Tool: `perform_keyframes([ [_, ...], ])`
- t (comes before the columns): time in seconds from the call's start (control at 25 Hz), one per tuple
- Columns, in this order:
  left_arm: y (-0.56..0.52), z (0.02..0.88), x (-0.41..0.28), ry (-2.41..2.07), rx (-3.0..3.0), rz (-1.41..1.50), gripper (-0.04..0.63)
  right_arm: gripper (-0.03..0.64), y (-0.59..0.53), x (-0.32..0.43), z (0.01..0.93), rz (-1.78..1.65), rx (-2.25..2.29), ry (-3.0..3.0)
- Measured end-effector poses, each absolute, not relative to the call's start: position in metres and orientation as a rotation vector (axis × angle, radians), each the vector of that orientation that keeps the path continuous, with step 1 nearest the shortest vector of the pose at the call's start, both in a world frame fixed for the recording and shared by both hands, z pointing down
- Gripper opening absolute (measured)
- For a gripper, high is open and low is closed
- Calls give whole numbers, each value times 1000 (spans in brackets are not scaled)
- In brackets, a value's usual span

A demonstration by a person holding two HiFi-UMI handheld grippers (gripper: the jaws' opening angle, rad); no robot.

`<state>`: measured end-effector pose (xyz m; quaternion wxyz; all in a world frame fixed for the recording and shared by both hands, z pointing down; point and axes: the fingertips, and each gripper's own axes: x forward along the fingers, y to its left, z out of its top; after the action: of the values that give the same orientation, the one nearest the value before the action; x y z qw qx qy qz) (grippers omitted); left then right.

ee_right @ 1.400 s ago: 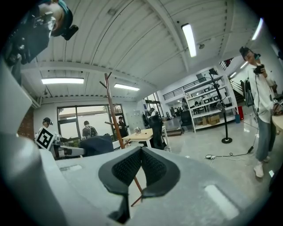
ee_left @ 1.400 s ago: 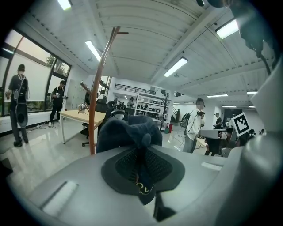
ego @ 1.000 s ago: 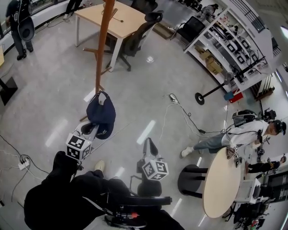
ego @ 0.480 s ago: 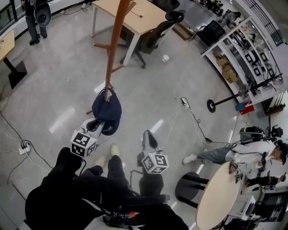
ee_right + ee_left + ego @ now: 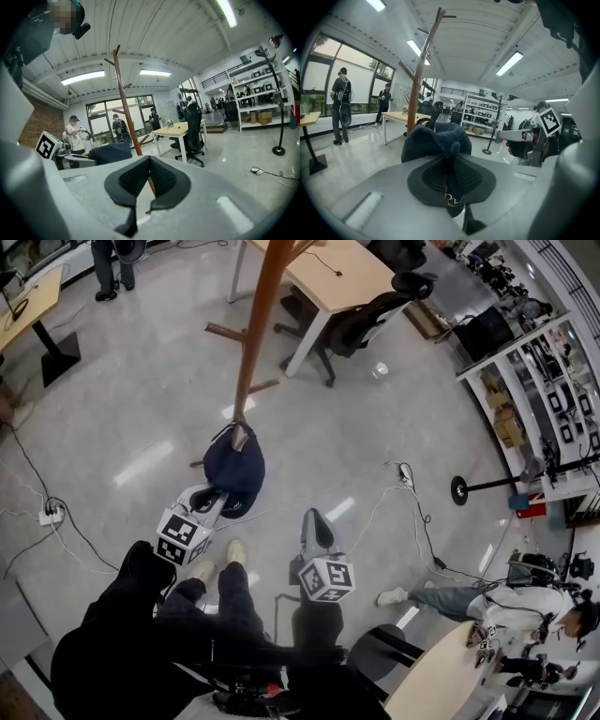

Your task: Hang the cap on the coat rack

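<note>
In your head view, the dark cap (image 5: 234, 465) sits at the tip of your left gripper (image 5: 214, 502), right against the lower pole of the coat rack (image 5: 255, 343). Your right gripper (image 5: 316, 526) is off to the side, well apart from the cap.

Only your left gripper view shows the jaws clamped on the cap's cloth.

Your right gripper view shows its jaws pressed together with nothing between them.
</note>
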<state>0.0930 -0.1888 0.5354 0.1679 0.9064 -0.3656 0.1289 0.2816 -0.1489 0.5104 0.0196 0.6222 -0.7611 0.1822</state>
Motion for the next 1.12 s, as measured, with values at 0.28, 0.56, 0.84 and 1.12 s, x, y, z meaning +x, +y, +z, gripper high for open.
perform_keyframes([
  [0.28, -208, 565, 103, -1070, 2542, 410, 17, 3, -177, 294, 541, 622, 1877, -2378],
  [0.56, -222, 590, 110, -1078, 2515, 431, 17, 3, -192, 287, 574, 690, 1804, -2387],
  [0.84, -223, 618, 115, -1070, 2474, 451, 17, 3, -197, 290, 597, 733, 1780, -2385],
  [1.12, -223, 635, 115, -1071, 2434, 466, 17, 3, -196, 292, 617, 795, 1770, -2360],
])
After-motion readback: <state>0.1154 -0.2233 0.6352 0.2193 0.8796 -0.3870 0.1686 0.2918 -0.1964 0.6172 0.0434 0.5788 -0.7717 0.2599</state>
